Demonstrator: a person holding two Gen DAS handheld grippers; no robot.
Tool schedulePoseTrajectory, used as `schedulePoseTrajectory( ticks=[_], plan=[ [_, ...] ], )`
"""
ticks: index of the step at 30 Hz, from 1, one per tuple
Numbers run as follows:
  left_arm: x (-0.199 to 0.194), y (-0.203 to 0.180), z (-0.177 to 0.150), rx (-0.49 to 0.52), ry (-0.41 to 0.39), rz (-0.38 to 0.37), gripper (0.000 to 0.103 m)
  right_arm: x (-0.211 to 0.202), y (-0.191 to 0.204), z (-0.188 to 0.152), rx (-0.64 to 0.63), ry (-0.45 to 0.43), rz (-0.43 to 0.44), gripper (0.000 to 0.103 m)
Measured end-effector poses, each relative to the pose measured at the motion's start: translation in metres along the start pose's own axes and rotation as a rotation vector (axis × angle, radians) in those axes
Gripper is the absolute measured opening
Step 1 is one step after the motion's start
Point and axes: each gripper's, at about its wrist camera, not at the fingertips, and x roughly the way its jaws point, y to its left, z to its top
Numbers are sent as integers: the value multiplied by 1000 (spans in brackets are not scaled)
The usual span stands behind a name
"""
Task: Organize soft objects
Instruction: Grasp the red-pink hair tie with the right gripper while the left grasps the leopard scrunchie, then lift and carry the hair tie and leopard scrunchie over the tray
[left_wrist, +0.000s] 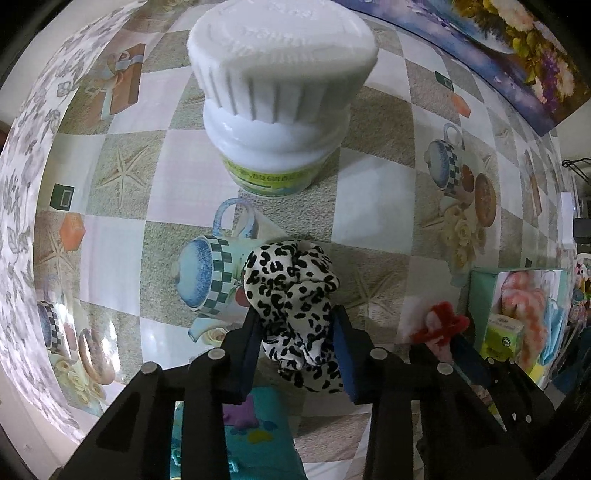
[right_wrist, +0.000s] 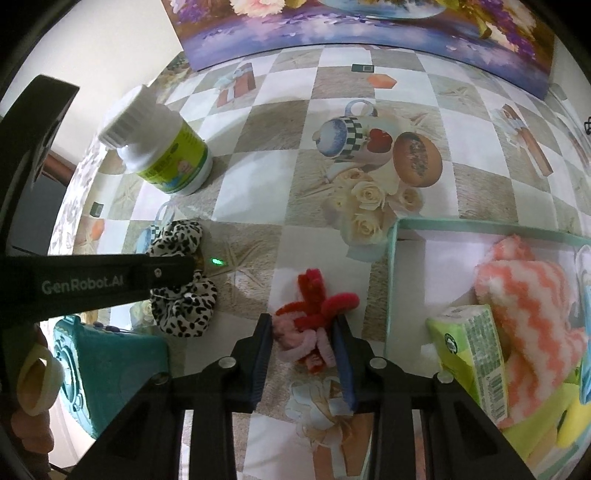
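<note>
Scrunchies fill both sets of tongs right now. My left tongs (left_wrist: 297, 332) point almost straight down at the table (left_wrist: 373, 206), and their two blue pads sit against either side of the leopard-print scrunchie (left_wrist: 291, 306), which bunches up between them; I read that as a grip. The scrunchie lies over a printed teapot on the checkered tablecloth. Just beyond it stands a white-capped bottle (left_wrist: 277, 110) with a green label, upright and apart from the scrunchie.

My right tongs (right_wrist: 303, 341) have narrowed onto the red and pink scrunchies (right_wrist: 314, 317), a small tangle of fuzzy loops. The pink loops are pinched between the pads while the red ones stick out past the fingertips. This bundle rests on the table near the left wall of the mint-green box (right_wrist: 391, 280), outside it.

Inside that box I can see a coral-and-white zigzag cloth (right_wrist: 528, 295), a green tissue pack (right_wrist: 476, 354) leaning against it, and something yellow at the bottom corner that I cannot make out.

From the right camera the left tongs cross the left side of the view, black with white lettering, clamped over the leopard-print scrunchie. A teal pouch (right_wrist: 110, 369) lies just below it. A floral painting (right_wrist: 369, 33) leans along the far edge of the table.
</note>
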Motion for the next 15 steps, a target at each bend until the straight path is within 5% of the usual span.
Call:
schedulePoseTrajectory(
  ticks=[15],
  plan=[
    [-28,25,-36,-67,-97,-73,29,-25,-14,-5,39,-33,36,34]
  ],
)
